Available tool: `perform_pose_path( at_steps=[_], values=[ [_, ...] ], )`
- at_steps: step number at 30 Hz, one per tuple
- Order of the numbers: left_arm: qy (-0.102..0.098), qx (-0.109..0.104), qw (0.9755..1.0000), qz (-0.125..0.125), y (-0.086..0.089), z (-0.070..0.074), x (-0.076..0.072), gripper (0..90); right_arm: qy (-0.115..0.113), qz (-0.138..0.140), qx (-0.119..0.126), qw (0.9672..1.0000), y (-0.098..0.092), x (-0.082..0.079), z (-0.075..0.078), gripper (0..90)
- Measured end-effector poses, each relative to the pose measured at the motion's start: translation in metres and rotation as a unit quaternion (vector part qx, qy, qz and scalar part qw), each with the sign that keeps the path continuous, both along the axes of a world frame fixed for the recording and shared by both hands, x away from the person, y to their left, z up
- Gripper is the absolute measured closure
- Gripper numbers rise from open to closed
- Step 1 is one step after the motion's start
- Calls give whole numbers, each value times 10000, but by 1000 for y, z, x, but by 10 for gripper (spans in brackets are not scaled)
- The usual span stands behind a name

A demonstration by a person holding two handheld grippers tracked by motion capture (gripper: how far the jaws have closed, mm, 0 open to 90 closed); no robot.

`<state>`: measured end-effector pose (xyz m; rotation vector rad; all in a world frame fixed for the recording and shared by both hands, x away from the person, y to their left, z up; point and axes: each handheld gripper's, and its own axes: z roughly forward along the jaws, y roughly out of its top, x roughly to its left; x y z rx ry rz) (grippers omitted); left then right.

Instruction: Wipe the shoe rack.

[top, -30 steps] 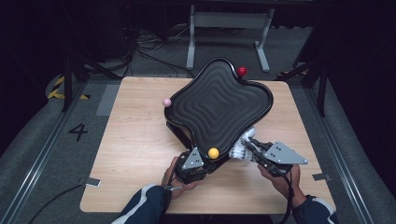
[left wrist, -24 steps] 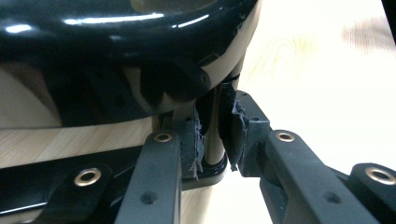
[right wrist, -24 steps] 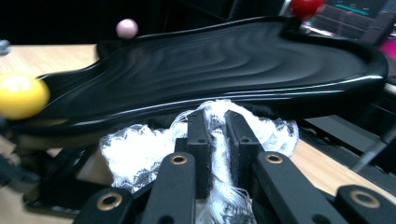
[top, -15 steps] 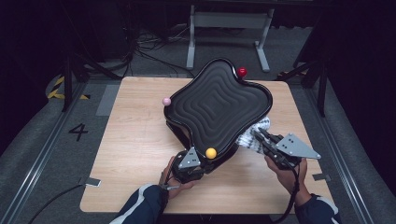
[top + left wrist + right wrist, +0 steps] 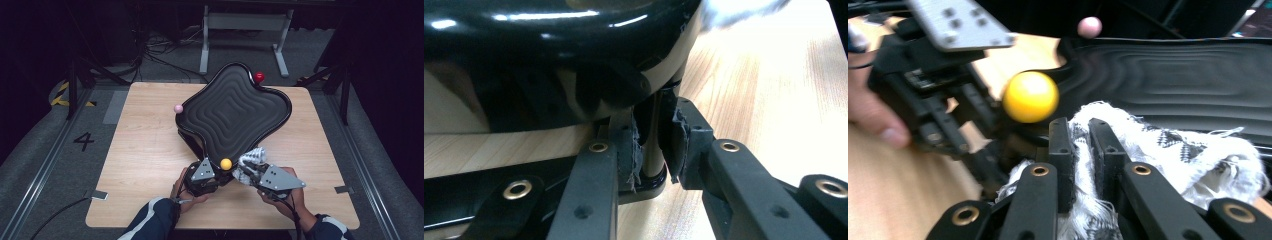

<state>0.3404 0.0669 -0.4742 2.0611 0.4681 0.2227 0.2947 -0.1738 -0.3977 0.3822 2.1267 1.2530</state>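
A black tray [image 5: 232, 112] with rippled rings stands on the wooden table [image 5: 145, 165]. It carries a red ball [image 5: 259, 77], a pink ball [image 5: 178, 108] and a yellow ball [image 5: 226, 163] at its corners. My left gripper [image 5: 202, 175] sits at the near corner, shut on a thin post [image 5: 653, 150] under the tray [image 5: 549, 30]. Just right of the yellow ball [image 5: 1030, 96], my right gripper [image 5: 255, 169] is shut on a white patterned cloth [image 5: 252, 159]. The cloth [image 5: 1168, 150] bunches around the jaws of that gripper [image 5: 1080, 135] and touches the tray's rim [image 5: 1173, 75].
A white metal frame [image 5: 240, 25] and cables lie on the floor beyond the table. The floor at the left bears a painted "4" [image 5: 83, 141]. Bare table top spreads to the left of the tray and along the right edge [image 5: 320, 150].
The right gripper with the cloth swung out to the right, then came back left and nearer, ending beside the yellow ball. The left gripper and the tray kept still.
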Motion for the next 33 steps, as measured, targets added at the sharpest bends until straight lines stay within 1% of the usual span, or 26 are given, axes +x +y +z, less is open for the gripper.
perform_pose_path(
  at_steps=[3, 5, 6, 7, 9, 10, 11, 13, 14, 15, 16, 17, 18, 19, 22, 24, 28, 30, 32, 33],
  values=[
    [2, 0, 10000, 1, 0, 0, 0, 745, 6, 257, -106, 9996, 9, -4, -4, 823],
    [8, 5, 10000, 3, 0, 0, 0, 745, 12, 361, -174, 9992, 14, -6, -7, 823],
    [1, 12, 10000, 5, 0, 0, 0, 745, -38, 409, -241, 9989, 18, -7, -9, 823],
    [4, 3, 10000, 9, 0, 0, 0, 745, -81, 428, -286, 9986, 19, -8, -10, 824],
    [-1, 16, 10000, 9, 1, 0, 0, 746, -87, 435, -292, 9986, 19, -8, -10, 824],
    [-1, 17, 10000, 8, 1, 1, 0, 746, -94, 418, -235, 9988, 16, -6, -9, 825],
    [-4, 13, 10000, 10, 1, 1, 0, 746, -94, 418, -235, 9988, 16, -6, -9, 825],
    [20, 40, 10000, 17, 2, 1, 1, 746, -126, 356, -173, 9991, 10, -3, -5, 825],
    [4, 18, 10000, 3, 3, 1, 1, 746, -151, 316, -148, 9993, 8, -2, -4, 825],
    [39, 48, 10000, 11, 5, 1, 2, 747, -156, 280, -120, 9994, 6, 0, -3, 825],
    [55, 17, 10000, -2, 7, 1, 3, 746, -190, 208, -92, 9996, 3, 2, -1, 825],
    [34, 31, 10000, 10, 9, 1, 3, 746, -216, 142, -42, 9997, 0, 5, 1, 824],
    [34, 31, 10000, 10, 9, 1, 3, 746, -216, 142, -42, 9997, 0, 5, 1, 824],
    [64, 19, 10000, -25, 12, 1, 4, 746, -240, -29, 43, 9997, -9, 11, 6, 825],
    [82, 22, 9999, -58, 15, 2, 4, 746, -274, -226, 163, 9992, -20, 19, 12, 825],
    [89, 44, 9999, -93, 19, 2, 4, 746, -333, -409, 244, 9983, -28, 24, 15, 825],
    [115, 48, 9998, -149, 24, 2, 5, 746, -406, -641, 343, 9965, -42, 32, 22, 825],
    [123, 56, 9998, -155, 26, 3, 6, 746, -416, -670, 371, 9962, -45, 34, 24, 825],
    [154, 46, 9998, -146, 31, 3, 7, 745, -473, -803, 452, 9946, -53, 37, 30, 825],
    [164, 17, 9998, -147, 34, 2, 8, 745, -527, -903, 501, 9933, -60, 40, 35, 825]
  ],
)
